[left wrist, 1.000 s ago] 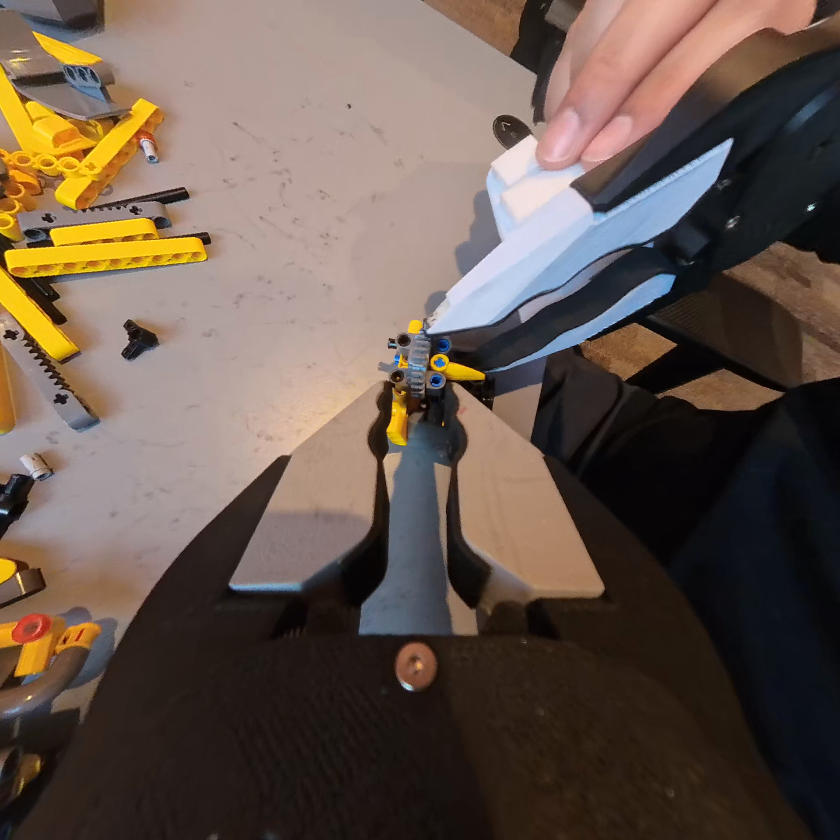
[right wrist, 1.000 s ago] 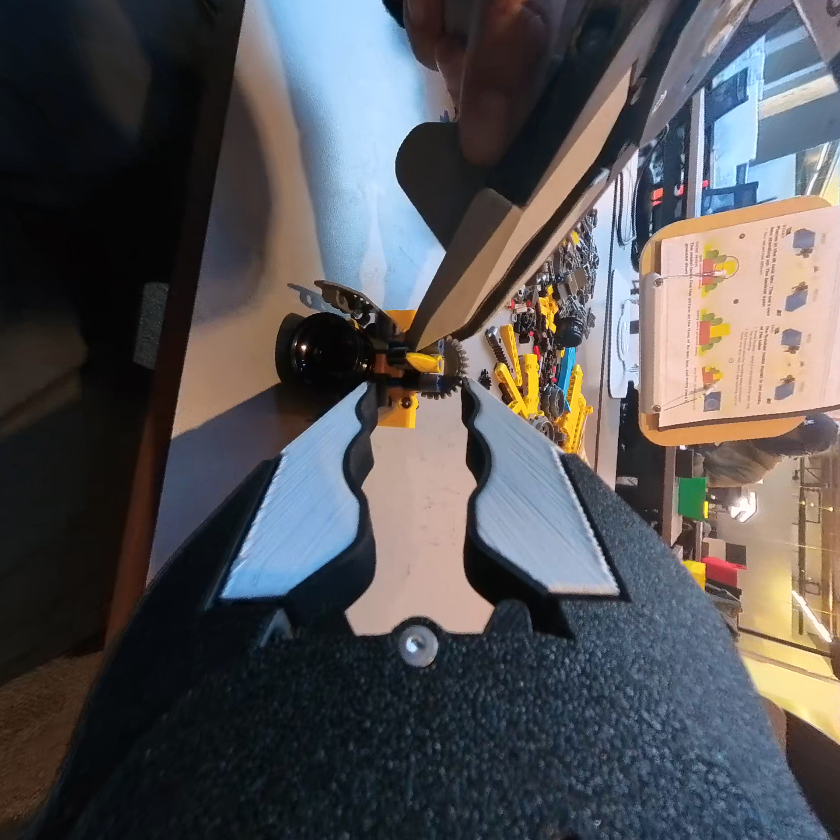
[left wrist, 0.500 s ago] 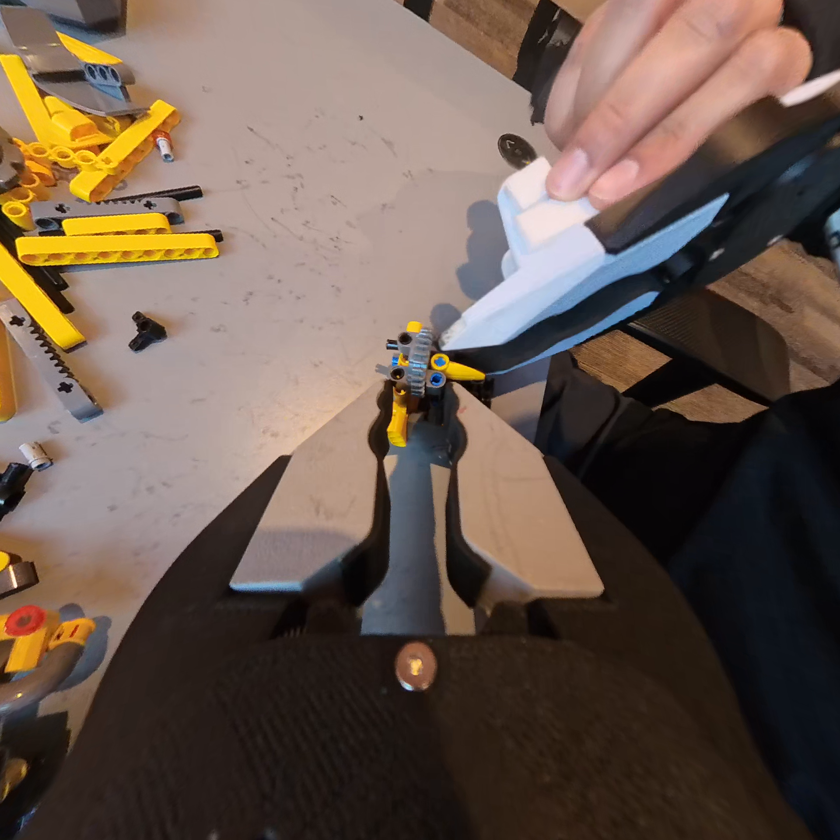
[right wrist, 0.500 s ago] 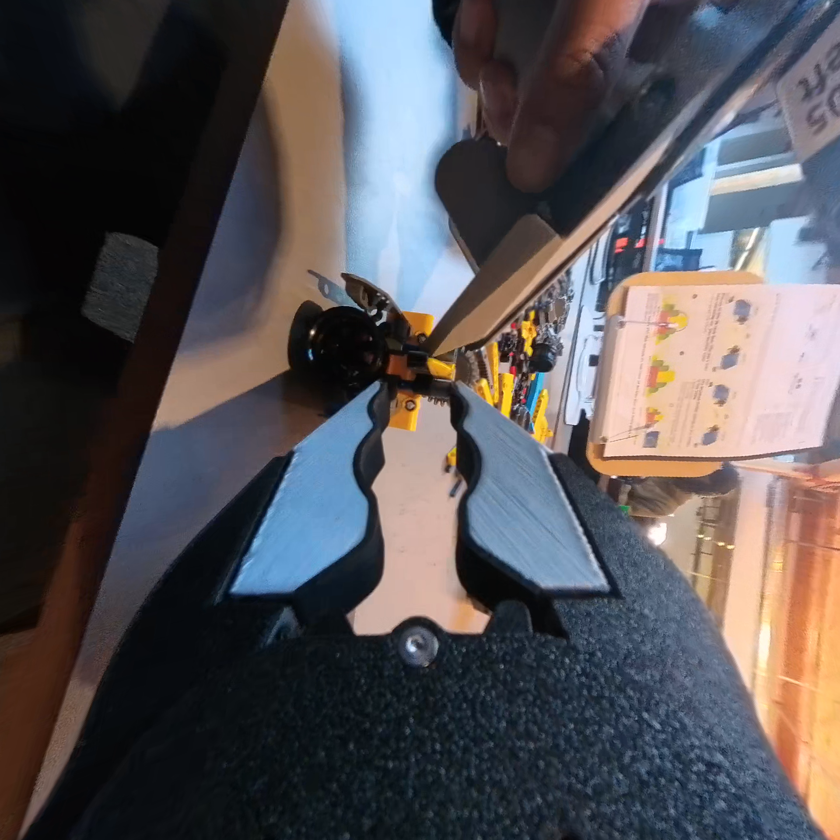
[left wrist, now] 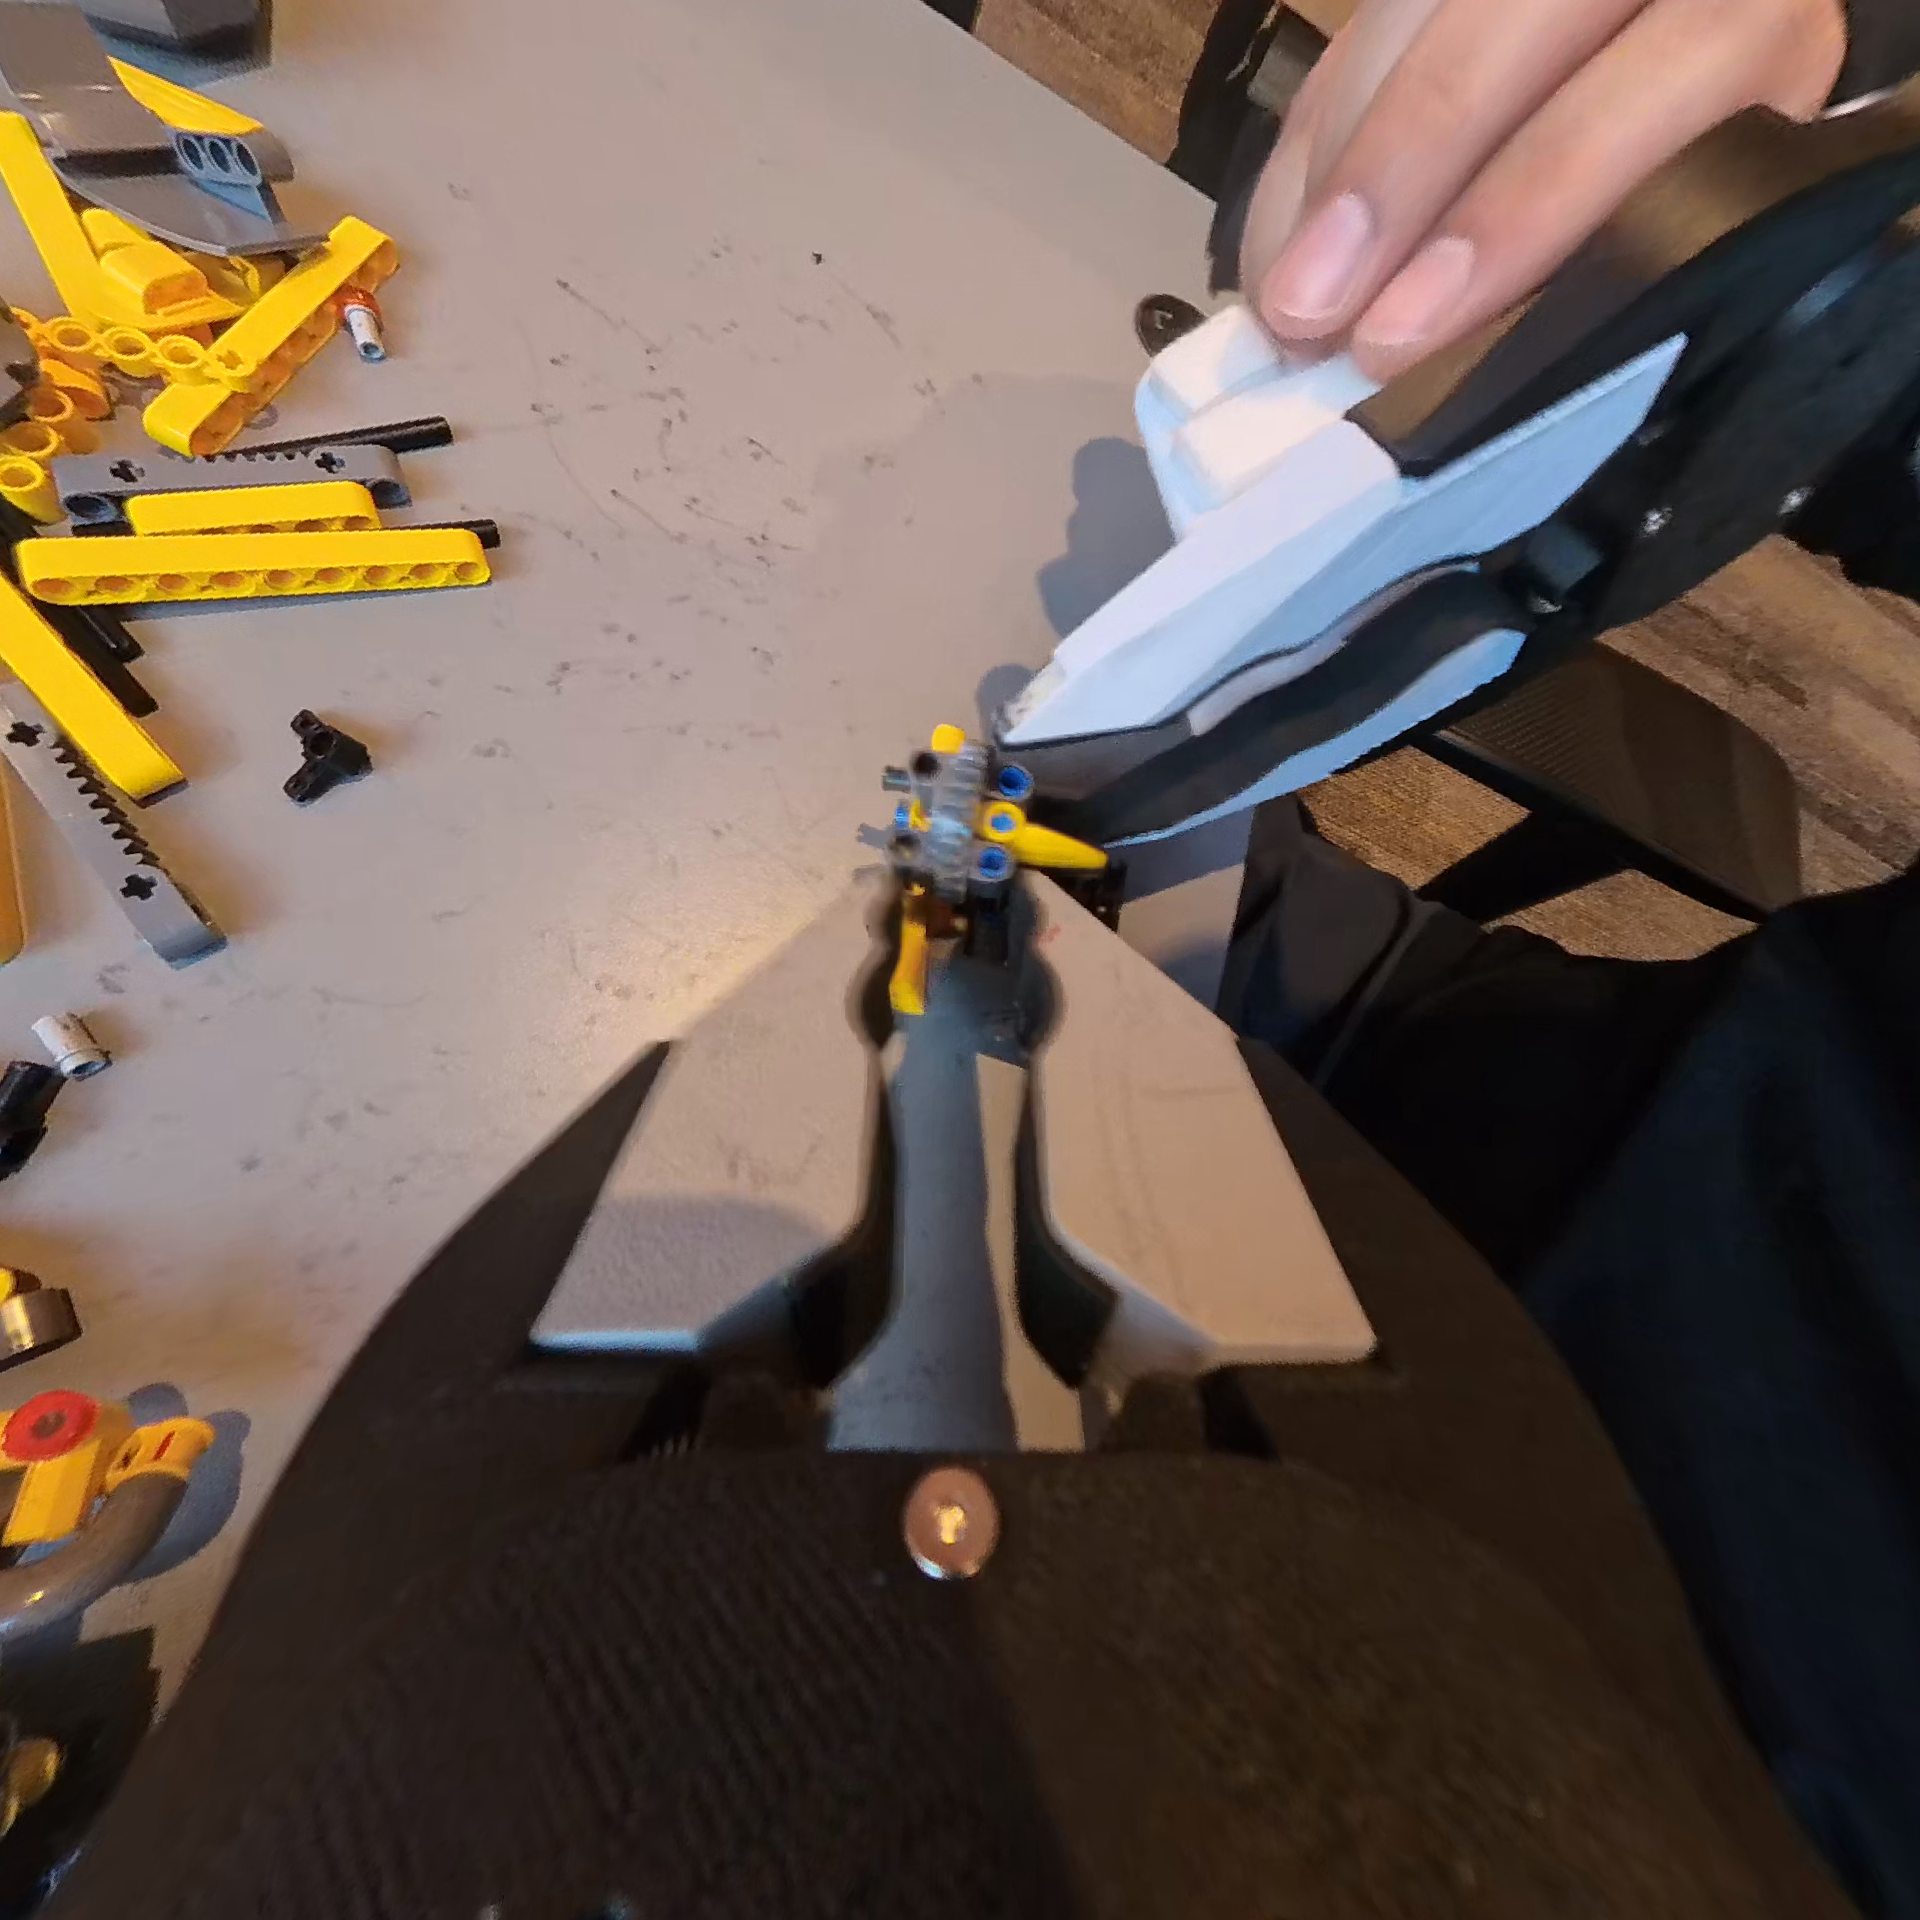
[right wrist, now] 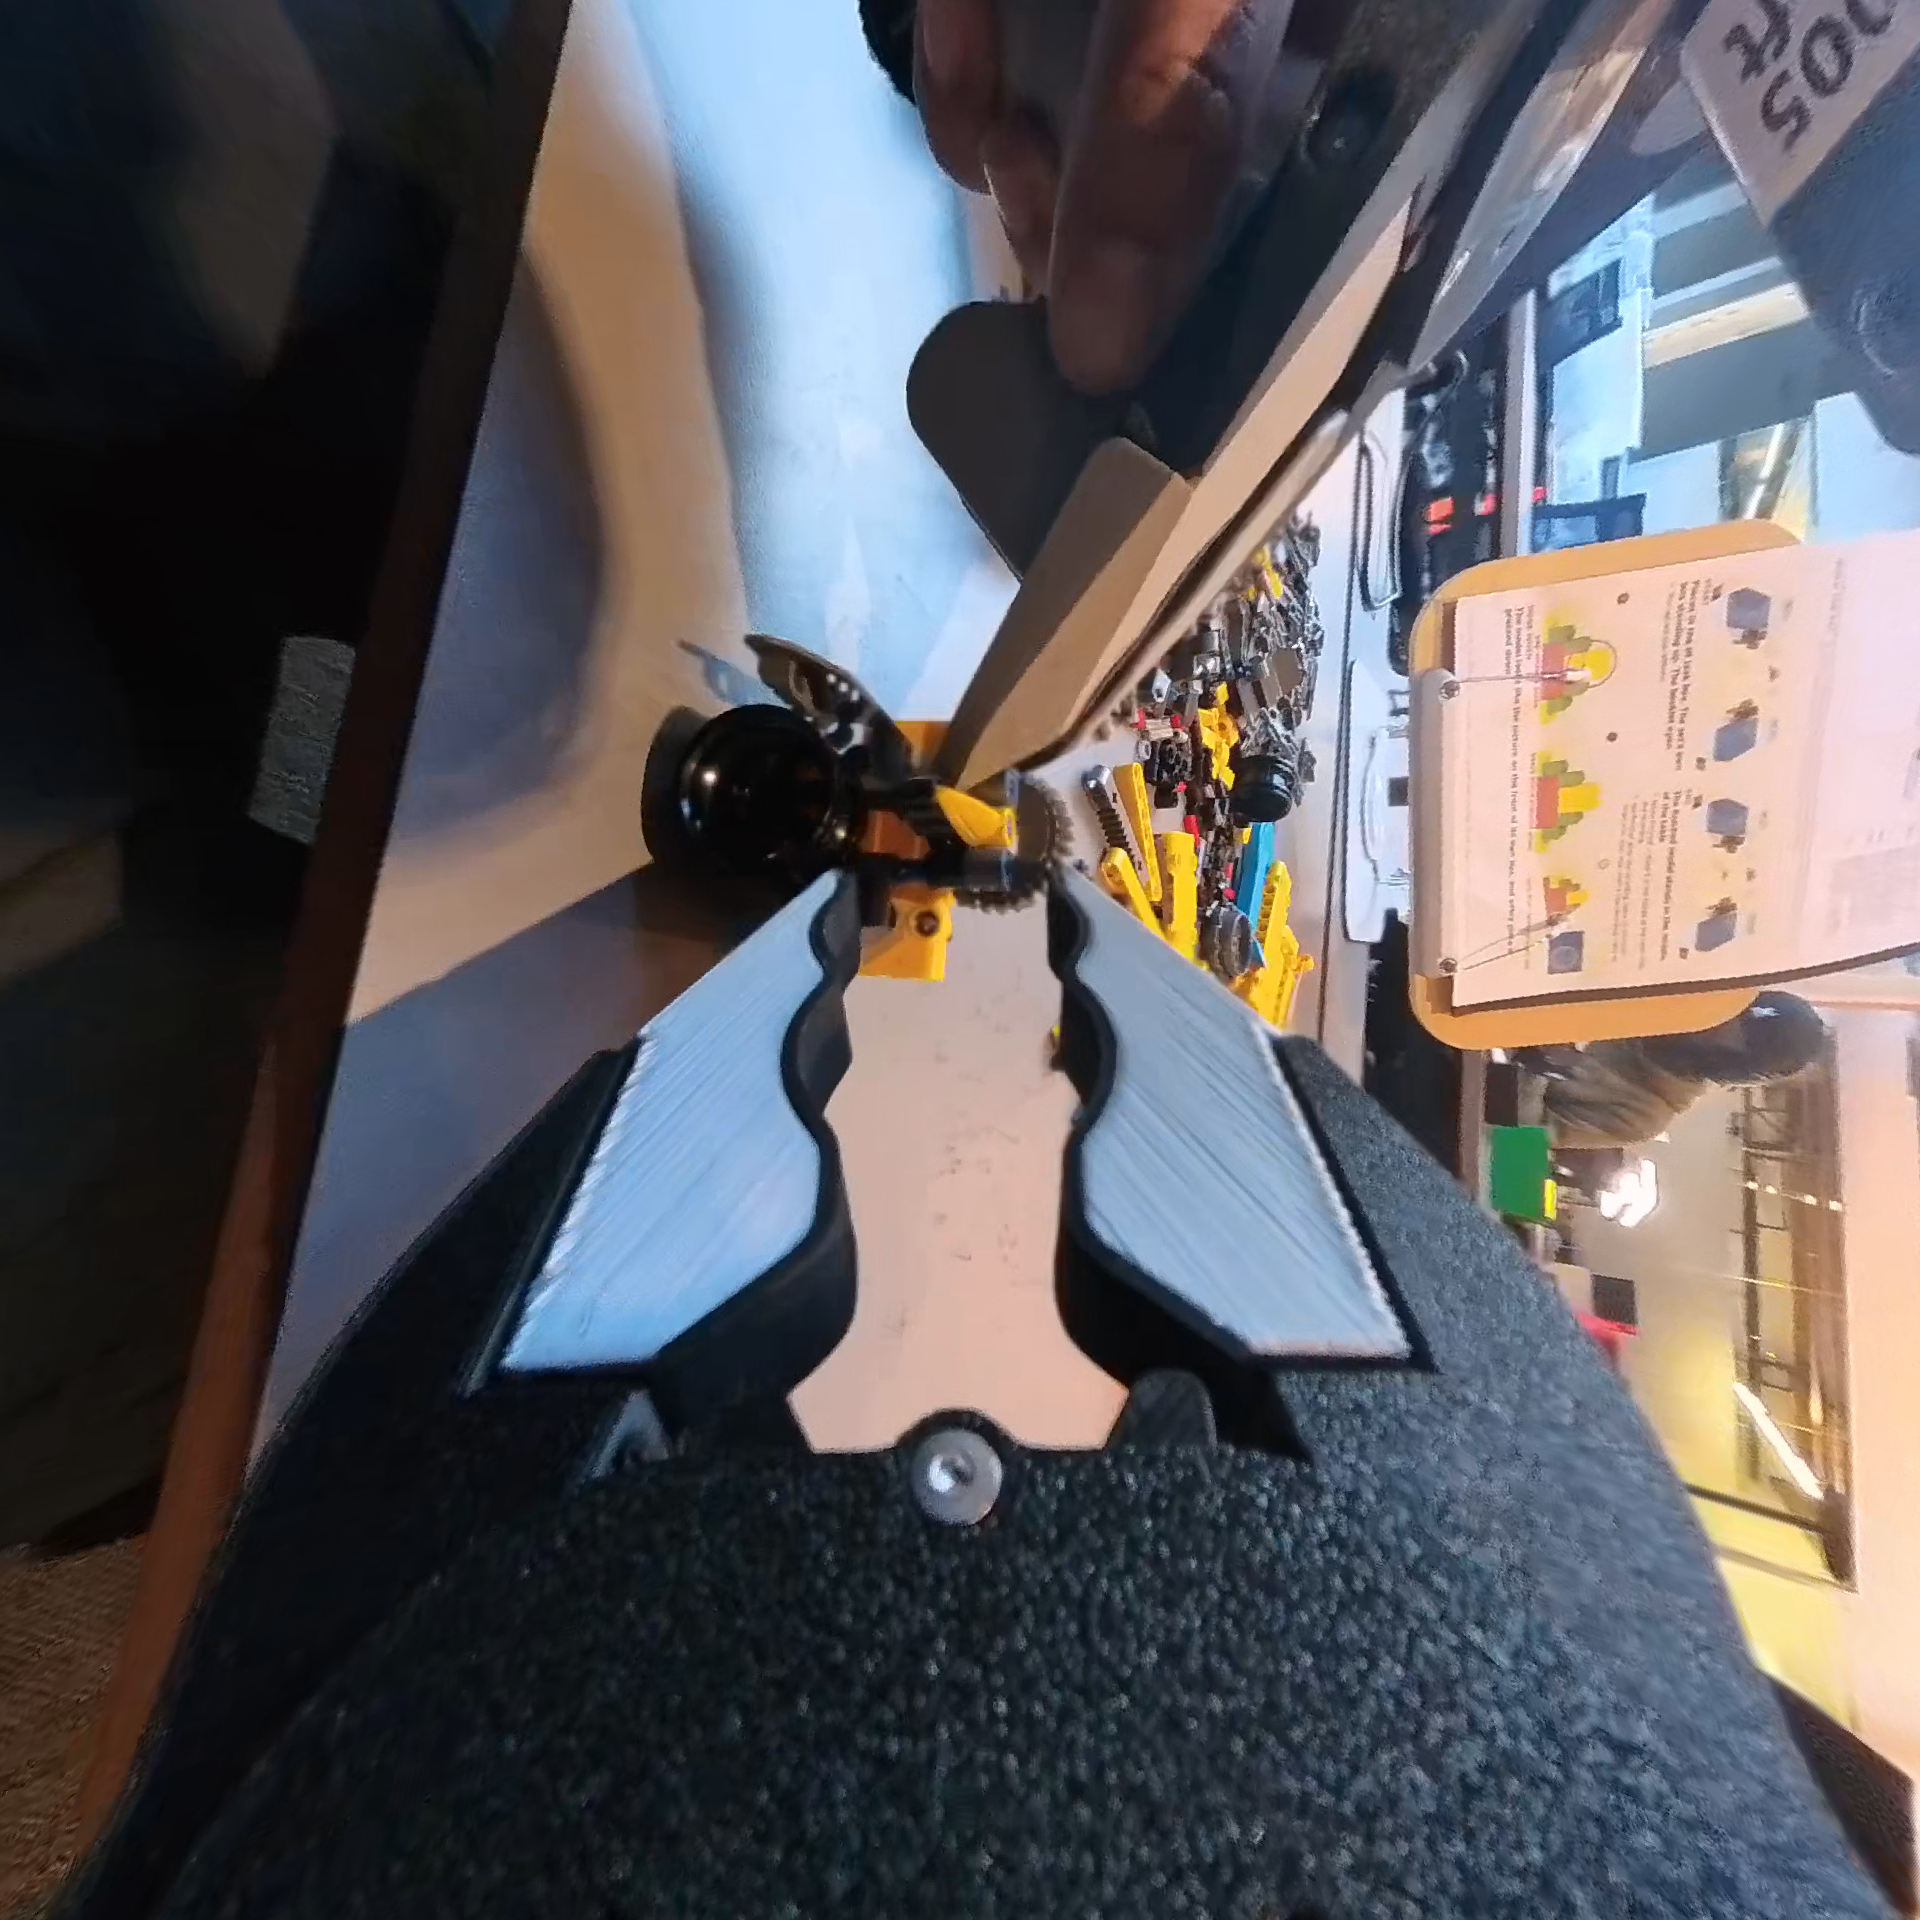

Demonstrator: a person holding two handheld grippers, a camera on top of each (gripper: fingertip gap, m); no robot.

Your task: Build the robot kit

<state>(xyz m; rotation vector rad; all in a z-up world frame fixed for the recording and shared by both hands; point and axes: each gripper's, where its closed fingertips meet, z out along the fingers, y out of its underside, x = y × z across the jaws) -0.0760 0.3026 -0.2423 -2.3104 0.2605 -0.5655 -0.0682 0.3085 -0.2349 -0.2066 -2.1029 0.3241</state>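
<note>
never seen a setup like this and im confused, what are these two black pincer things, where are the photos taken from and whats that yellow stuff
These are not robot arms: a person holds a two-finger gripper in each hand, and each gripper carries a wide-angle camera looking forward along its fingers. That gives two pictures, one per gripper.

In the left wrist view, the left gripper is closed on a small model of yellow, black and grey building pieces with a toothed gear. The other gripper reaches in from the upper right, a hand on it.

The right wrist view is tilted sideways. There the right gripper is open, its fingers apart beside the same model.

On the grey table lie loose yellow beams, a grey toothed rack and small black connectors. Farther back stands an instruction sheet on a board.
</note>
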